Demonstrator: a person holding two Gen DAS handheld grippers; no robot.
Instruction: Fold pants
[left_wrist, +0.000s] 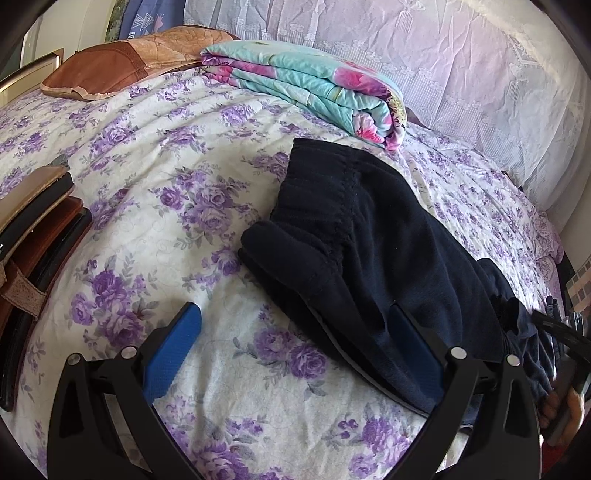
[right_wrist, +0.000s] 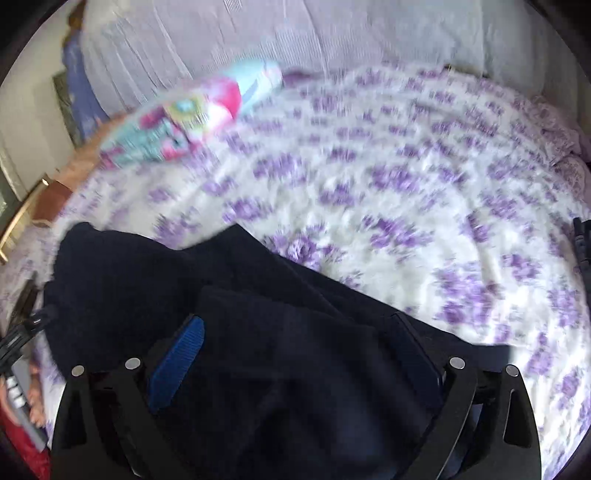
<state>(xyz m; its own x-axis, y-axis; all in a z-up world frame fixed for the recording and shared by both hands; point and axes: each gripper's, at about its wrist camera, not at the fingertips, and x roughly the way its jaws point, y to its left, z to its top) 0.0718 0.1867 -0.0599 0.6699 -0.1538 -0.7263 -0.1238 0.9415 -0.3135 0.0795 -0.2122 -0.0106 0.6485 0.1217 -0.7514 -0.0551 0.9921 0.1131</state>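
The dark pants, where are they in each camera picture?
Left wrist view: dark pants lie right of centre on the floral bedspread.
Right wrist view: they fill the lower left, under the gripper.
Shared landmark: the folded turquoise-and-pink blanket behind them.

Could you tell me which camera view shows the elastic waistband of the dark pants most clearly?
The left wrist view: it is sharp, and the gathered waistband of the pants lies in full sight on the floral bedspread. The right wrist view is motion-blurred; there the pants are a dark mass with no waistband detail.
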